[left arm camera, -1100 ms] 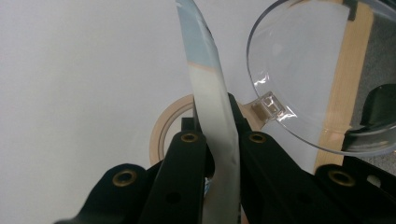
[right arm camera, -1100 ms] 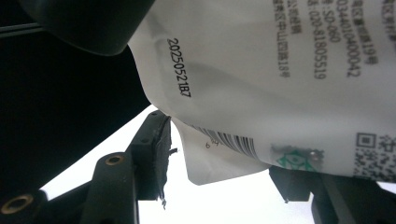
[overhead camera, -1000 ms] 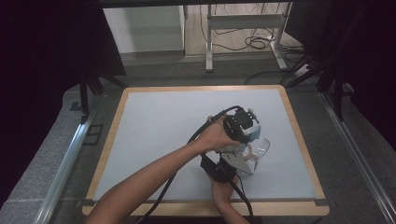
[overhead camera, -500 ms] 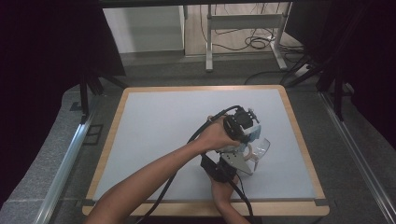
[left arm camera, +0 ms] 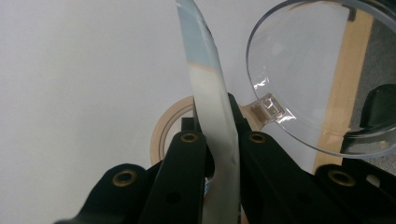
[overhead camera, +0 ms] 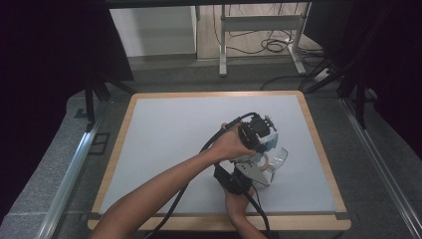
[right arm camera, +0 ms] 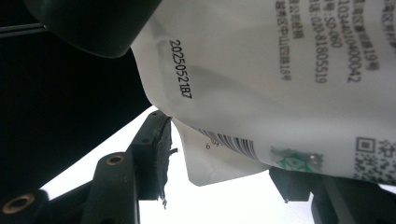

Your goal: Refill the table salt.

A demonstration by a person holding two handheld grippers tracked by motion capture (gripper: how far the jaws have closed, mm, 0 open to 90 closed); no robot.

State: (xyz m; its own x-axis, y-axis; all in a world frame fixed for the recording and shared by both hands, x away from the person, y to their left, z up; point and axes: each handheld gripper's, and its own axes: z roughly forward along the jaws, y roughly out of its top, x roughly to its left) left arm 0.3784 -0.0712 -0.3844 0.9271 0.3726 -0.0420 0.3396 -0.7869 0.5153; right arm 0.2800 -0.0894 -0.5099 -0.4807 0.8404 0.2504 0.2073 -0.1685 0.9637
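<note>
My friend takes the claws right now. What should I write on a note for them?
Left claw: shut on the pouch edge.
Right claw: jaws on either side of the pouch; grip unclear.
Both hands sit at the mat's right side, next to a clear lid and a tape ring.
Done: pouch lifted and held.
Left: probably open it or put it down; go slowly.

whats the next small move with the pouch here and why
Probably tilt the white pouch toward the clear lid area. The left tool is shut on the pouch's thin edge and the right tool brackets its lower corner, so both already control it.
</note>
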